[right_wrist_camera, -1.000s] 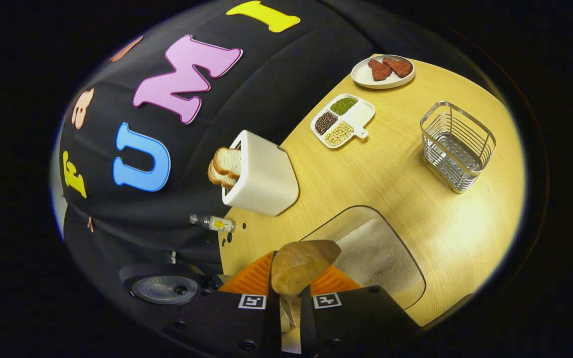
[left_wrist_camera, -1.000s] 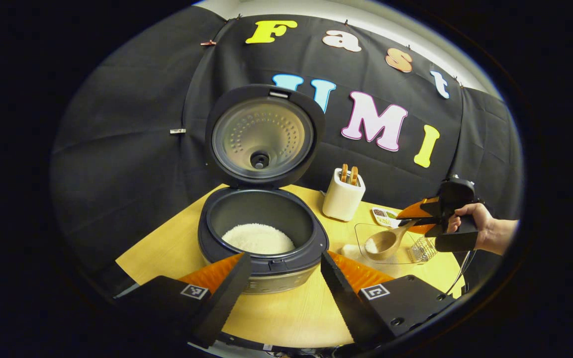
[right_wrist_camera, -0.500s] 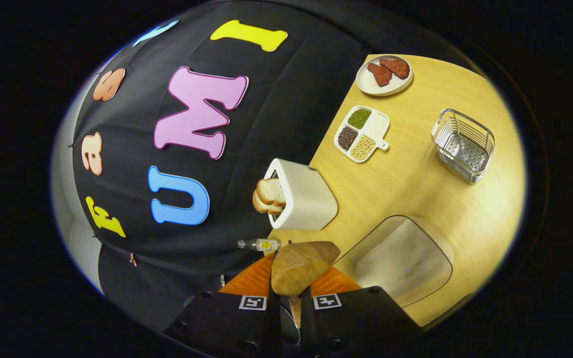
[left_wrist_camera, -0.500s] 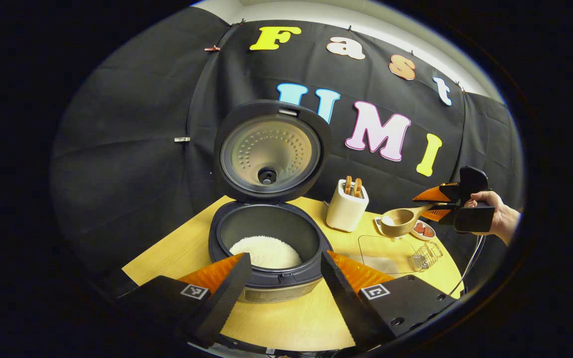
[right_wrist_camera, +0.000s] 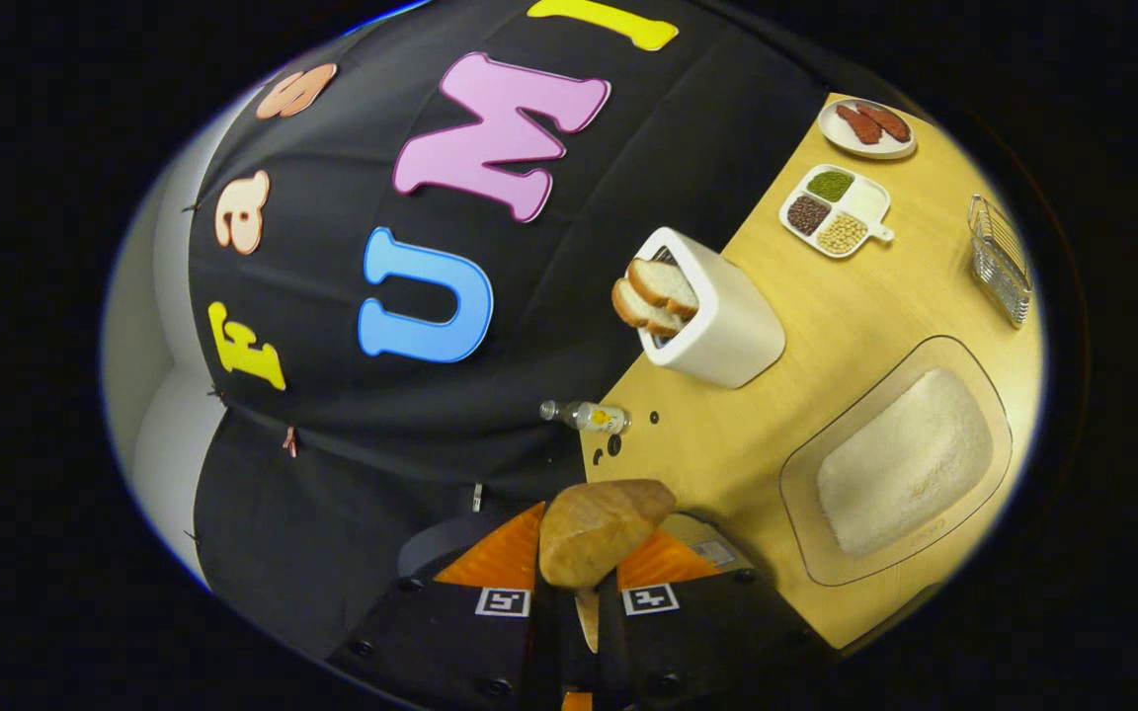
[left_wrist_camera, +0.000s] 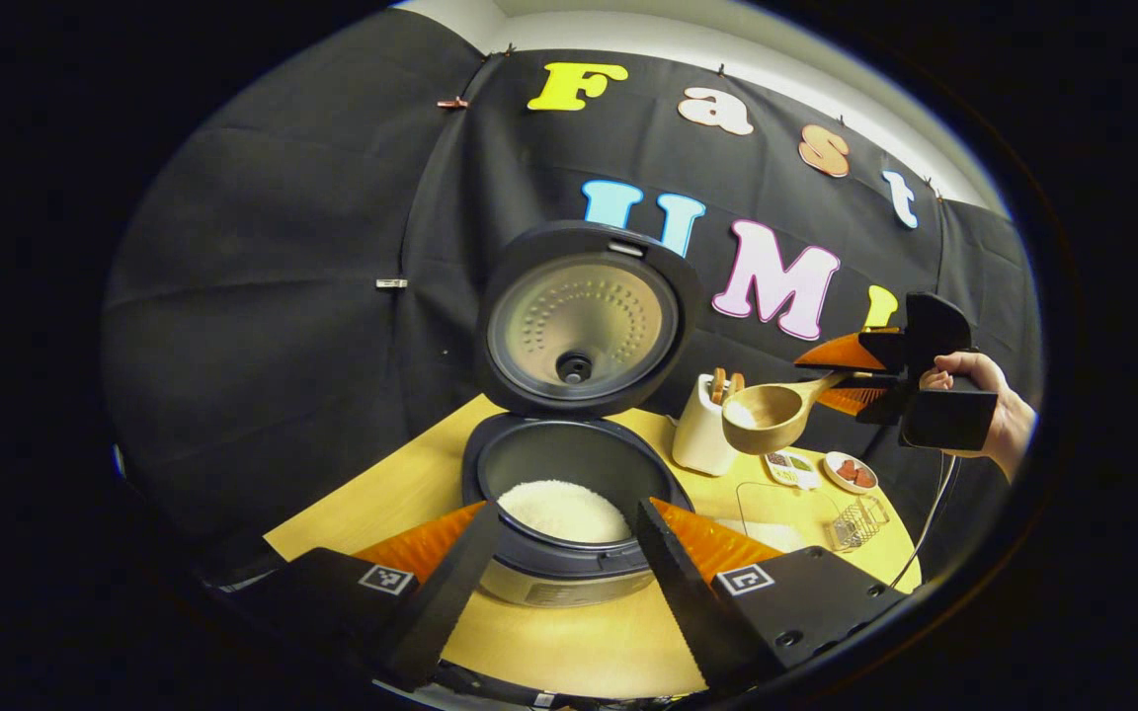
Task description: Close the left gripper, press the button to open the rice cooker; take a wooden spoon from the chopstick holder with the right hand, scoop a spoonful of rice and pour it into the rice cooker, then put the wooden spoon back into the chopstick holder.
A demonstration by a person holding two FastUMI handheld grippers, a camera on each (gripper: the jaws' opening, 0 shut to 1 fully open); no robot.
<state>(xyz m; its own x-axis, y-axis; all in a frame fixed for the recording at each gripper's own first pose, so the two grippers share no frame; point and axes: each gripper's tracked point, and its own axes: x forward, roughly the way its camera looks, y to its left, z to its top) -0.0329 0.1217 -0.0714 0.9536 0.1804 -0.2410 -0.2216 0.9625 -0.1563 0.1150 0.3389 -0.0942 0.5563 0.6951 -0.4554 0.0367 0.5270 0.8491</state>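
The rice cooker [left_wrist_camera: 569, 568] stands open on the wooden table, its lid [left_wrist_camera: 584, 316] upright and white rice [left_wrist_camera: 562, 509] in the pot. My left gripper [left_wrist_camera: 566, 515] hangs open just in front of the cooker, nothing between its fingers. In the left gripper view my right gripper [left_wrist_camera: 851, 377] is in the air to the right of the cooker, shut on the handle of the wooden spoon [left_wrist_camera: 765, 423], which carries some rice. The right gripper view has the spoon's bowl [right_wrist_camera: 604, 528] seen from below, just past my right gripper [right_wrist_camera: 584, 588]. The wire chopstick holder [right_wrist_camera: 999, 259] stands at the table's far side.
A clear tray of rice [right_wrist_camera: 900, 462] lies on the table [right_wrist_camera: 826, 326] below the spoon. A white toaster with bread slices [right_wrist_camera: 712, 321], a divided dish of beans [right_wrist_camera: 834, 209], a plate of meat [right_wrist_camera: 867, 128] and a small bottle [right_wrist_camera: 589, 417] are nearby. A hand [left_wrist_camera: 1009, 434] holds the right gripper.
My right gripper has lifted the spoon with rice out of the clear tray and carried it up and toward the cooker. The left gripper has shifted a little and stays open.
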